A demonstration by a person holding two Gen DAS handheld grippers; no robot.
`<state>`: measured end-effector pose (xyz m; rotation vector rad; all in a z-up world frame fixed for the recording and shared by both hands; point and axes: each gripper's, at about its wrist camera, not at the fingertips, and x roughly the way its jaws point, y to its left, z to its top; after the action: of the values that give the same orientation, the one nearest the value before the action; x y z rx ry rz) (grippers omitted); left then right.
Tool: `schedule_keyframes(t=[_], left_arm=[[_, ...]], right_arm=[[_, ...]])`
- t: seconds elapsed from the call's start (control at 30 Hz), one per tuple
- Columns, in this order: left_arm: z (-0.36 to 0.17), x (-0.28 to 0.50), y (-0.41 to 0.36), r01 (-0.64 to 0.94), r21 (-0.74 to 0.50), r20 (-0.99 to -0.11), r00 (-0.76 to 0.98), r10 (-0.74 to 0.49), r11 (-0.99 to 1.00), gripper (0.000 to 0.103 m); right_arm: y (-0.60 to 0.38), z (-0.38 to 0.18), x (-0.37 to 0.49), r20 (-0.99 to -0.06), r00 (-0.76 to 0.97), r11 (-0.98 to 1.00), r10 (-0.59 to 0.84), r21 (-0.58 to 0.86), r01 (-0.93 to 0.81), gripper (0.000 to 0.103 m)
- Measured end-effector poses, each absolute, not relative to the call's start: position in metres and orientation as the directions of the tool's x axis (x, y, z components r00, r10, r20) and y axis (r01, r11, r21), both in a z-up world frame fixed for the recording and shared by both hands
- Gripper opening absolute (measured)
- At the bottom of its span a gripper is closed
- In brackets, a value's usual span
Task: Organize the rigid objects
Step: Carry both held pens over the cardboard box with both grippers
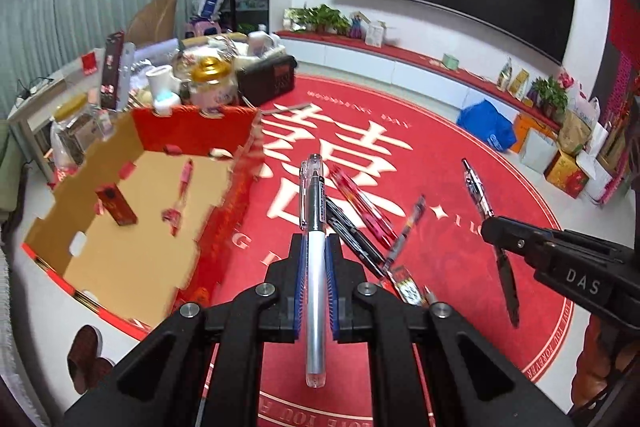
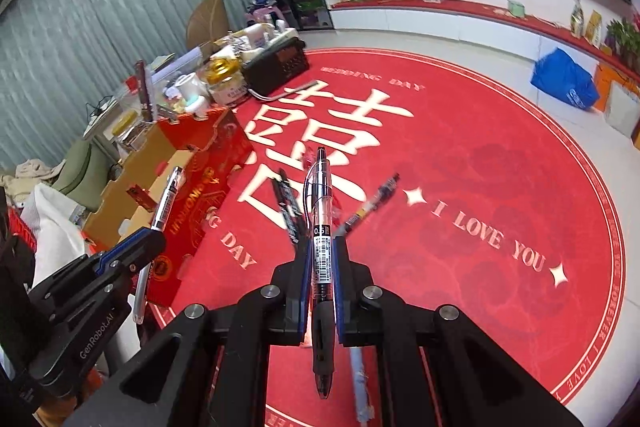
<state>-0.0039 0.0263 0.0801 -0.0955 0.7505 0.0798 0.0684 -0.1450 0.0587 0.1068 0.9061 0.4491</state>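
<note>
My left gripper [image 1: 316,247] is shut on a clear and white pen [image 1: 314,267], held lengthwise above the red rug. It also shows in the right wrist view [image 2: 138,243], near the box. My right gripper [image 2: 322,247] is shut on a clear black gel pen [image 2: 322,227]; it also shows in the left wrist view [image 1: 496,231] at the right. Several pens lie on the rug: a red one [image 1: 360,203], a black one [image 1: 352,235] and a dark one [image 1: 408,227]. An open red cardboard box [image 1: 196,131] at the left holds a small red box [image 1: 116,205] and a red pen [image 1: 180,199].
A round red rug [image 2: 480,187] covers the floor. Bottles, jars and a black radio [image 1: 266,79] crowd behind the box. A blue bag [image 1: 486,127] and cartons stand at the right by a low ledge. A slipper [image 1: 84,351] lies at the lower left.
</note>
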Motion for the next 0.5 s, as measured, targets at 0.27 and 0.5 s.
schedule_keyframes(t=[0.27,0.5], left_arm=[[0.094,-0.008,0.071,-0.207,-0.068,-0.652,0.749,0.114,0.976,0.01],[0.1,-0.012,0.127,-0.326,-0.083,-0.635,0.745,0.202,0.942,0.01]], right_arm=[[-0.093,0.08,0.074,-0.713,0.516,0.862,0.474,0.256,-0.438,0.01],[-0.035,0.092,0.079,-0.7,0.475,0.808,0.533,0.256,-0.53,0.011]])
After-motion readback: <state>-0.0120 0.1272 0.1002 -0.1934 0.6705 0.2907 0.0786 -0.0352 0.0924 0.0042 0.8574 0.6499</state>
